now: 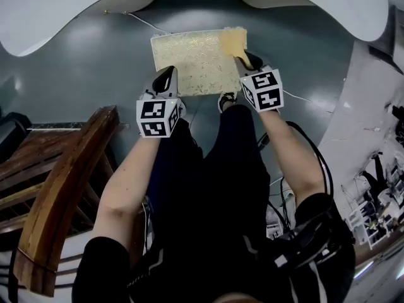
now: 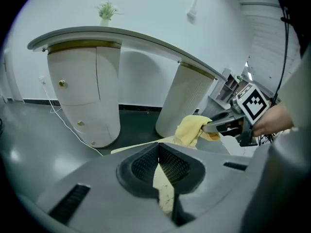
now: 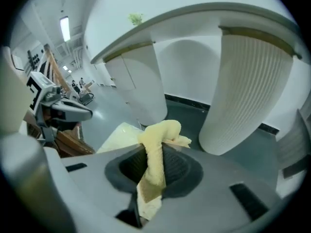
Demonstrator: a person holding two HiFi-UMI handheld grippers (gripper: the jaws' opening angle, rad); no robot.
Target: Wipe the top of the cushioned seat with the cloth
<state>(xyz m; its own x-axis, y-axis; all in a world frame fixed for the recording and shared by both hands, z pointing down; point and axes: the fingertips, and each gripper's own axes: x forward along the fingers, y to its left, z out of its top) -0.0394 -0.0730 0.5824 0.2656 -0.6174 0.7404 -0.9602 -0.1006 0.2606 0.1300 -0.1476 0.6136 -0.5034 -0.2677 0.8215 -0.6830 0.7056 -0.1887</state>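
Observation:
The cushioned seat (image 1: 192, 62) has a pale yellow patterned top and stands on the grey floor in front of my knees. A yellow cloth (image 1: 233, 41) lies bunched on its far right corner, with my right gripper (image 1: 249, 60) shut on it. In the right gripper view the cloth (image 3: 158, 135) runs up between the jaws of that gripper (image 3: 154, 149) and flops over their tips. My left gripper (image 1: 165, 81) hovers over the seat's near left edge. Its jaws (image 2: 158, 147) are shut with nothing in them, and the seat (image 2: 141, 146) shows just beyond. The left gripper view also catches the cloth (image 2: 190, 129).
A dark wooden chair frame (image 1: 63, 188) stands at my left. A curved white desk (image 1: 63, 11) on rounded pedestals (image 2: 82, 91) arches beyond the seat. A thin cable (image 1: 145, 23) runs across the floor behind it. My legs (image 1: 208, 169) are close to the seat's near edge.

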